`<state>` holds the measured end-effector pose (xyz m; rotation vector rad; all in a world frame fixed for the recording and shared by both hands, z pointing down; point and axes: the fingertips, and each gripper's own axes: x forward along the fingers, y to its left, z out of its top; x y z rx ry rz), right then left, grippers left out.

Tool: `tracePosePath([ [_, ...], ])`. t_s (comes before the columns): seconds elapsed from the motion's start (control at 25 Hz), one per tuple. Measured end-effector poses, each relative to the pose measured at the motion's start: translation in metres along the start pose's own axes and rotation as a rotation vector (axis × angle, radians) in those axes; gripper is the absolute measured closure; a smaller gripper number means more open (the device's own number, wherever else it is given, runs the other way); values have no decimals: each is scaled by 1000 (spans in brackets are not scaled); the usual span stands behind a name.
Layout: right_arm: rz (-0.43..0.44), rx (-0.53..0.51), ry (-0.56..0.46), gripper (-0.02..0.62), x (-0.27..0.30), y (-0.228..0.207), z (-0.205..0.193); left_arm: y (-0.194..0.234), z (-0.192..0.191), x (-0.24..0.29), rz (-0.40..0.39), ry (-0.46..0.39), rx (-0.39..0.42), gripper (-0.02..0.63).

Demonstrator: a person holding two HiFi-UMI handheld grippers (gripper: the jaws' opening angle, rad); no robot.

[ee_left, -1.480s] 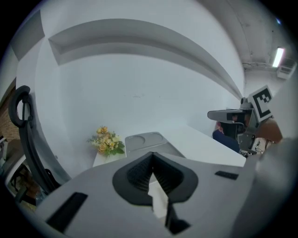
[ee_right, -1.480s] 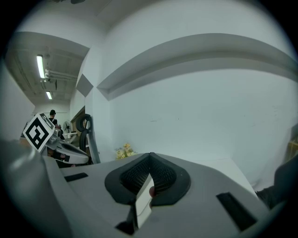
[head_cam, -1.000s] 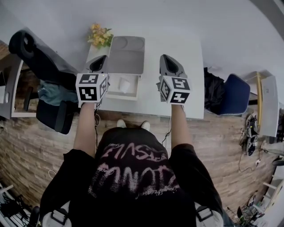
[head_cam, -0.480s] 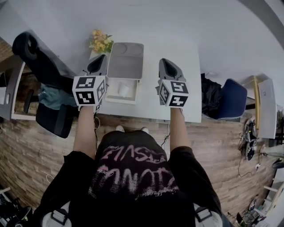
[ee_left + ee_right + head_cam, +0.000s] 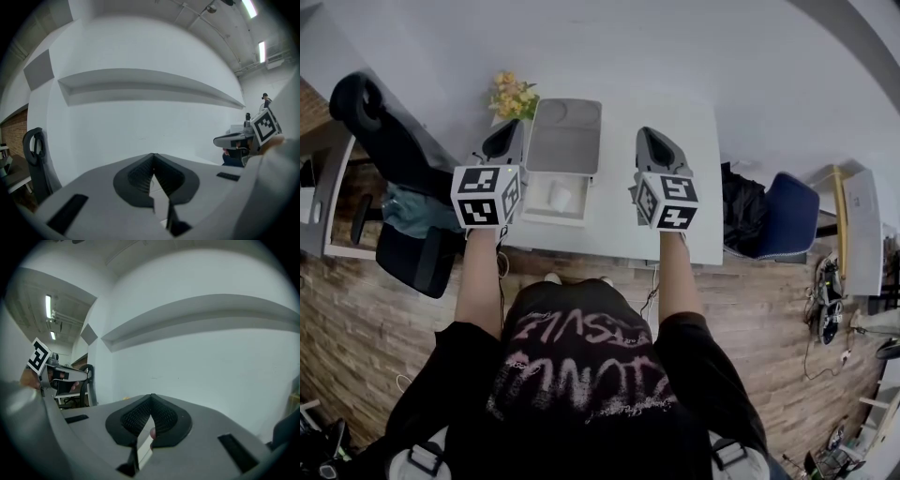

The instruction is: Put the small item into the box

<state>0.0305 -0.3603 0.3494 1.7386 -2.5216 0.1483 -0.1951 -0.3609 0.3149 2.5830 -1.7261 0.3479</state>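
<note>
In the head view an open box stands on the white table point(image 5: 694, 197): its grey lid point(image 5: 566, 136) is folded back and its white base point(image 5: 536, 208) faces me. A small white item point(image 5: 560, 198) lies inside the base. My left gripper point(image 5: 507, 134) hovers at the box's left edge, and its jaws are shut and empty in the left gripper view point(image 5: 153, 155). To the right of the box my right gripper point(image 5: 650, 134) is held level. Its jaws also meet at the tips point(image 5: 151, 396); a small pinkish spot shows in the gap behind them, and I cannot tell what it is.
Yellow flowers point(image 5: 512, 94) stand at the table's far left corner. A black office chair point(image 5: 389, 141) is left of the table, and a blue chair point(image 5: 789, 211) with dark clothing is to its right. Both gripper views face a bare white wall.
The left marker cube has drifted slightly left and down. The box and table sit a little lower in the head view. Both grippers stay shut.
</note>
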Motion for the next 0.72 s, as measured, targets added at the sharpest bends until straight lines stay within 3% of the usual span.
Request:
tracePosePath([
  [0.72,5,-18,-16,587,4,-2,12,-1,10,3,-13,-28,13,604],
])
